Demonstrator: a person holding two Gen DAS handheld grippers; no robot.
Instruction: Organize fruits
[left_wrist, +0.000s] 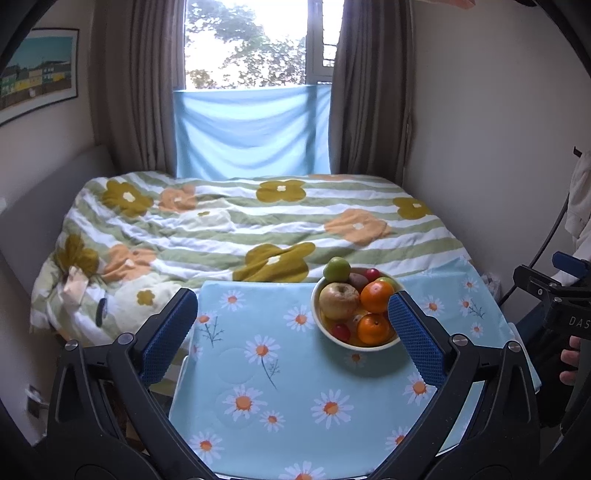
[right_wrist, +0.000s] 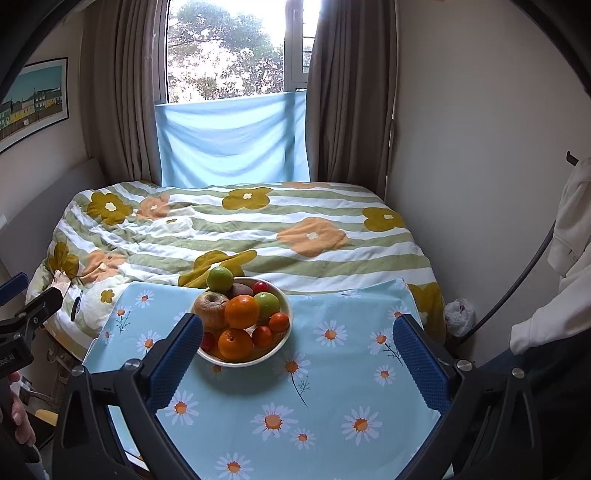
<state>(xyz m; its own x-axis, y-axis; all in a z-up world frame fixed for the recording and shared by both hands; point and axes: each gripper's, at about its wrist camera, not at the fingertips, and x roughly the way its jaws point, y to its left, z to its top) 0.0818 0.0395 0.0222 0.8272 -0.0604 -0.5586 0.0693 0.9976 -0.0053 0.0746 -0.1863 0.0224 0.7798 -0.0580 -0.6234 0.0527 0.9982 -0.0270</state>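
Bowl (right_wrist: 284, 334) is piled so deep the bottom fruit's hidden; I count two big oranges (right_wrist: 242, 312). Left gripper (left_wrist: 293, 338) and right gripper (right_wrist: 297, 356) both gape wide, empty.

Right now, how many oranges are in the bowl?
4: two big oranges at the middle and front, two small ones on the right. More may be hidden underneath.

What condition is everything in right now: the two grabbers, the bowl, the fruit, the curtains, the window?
Left gripper: open, holding nothing.
Right gripper: open, holding nothing.
Bowl: upright on the daisy tablecloth, full.
Fruit: piled in the bowl, untouched.
Green apple: at the bowl's far rim.
Curtains: drawn apart.
Window: cannot tell whether open.
Bed quilt: spread, rumpled.
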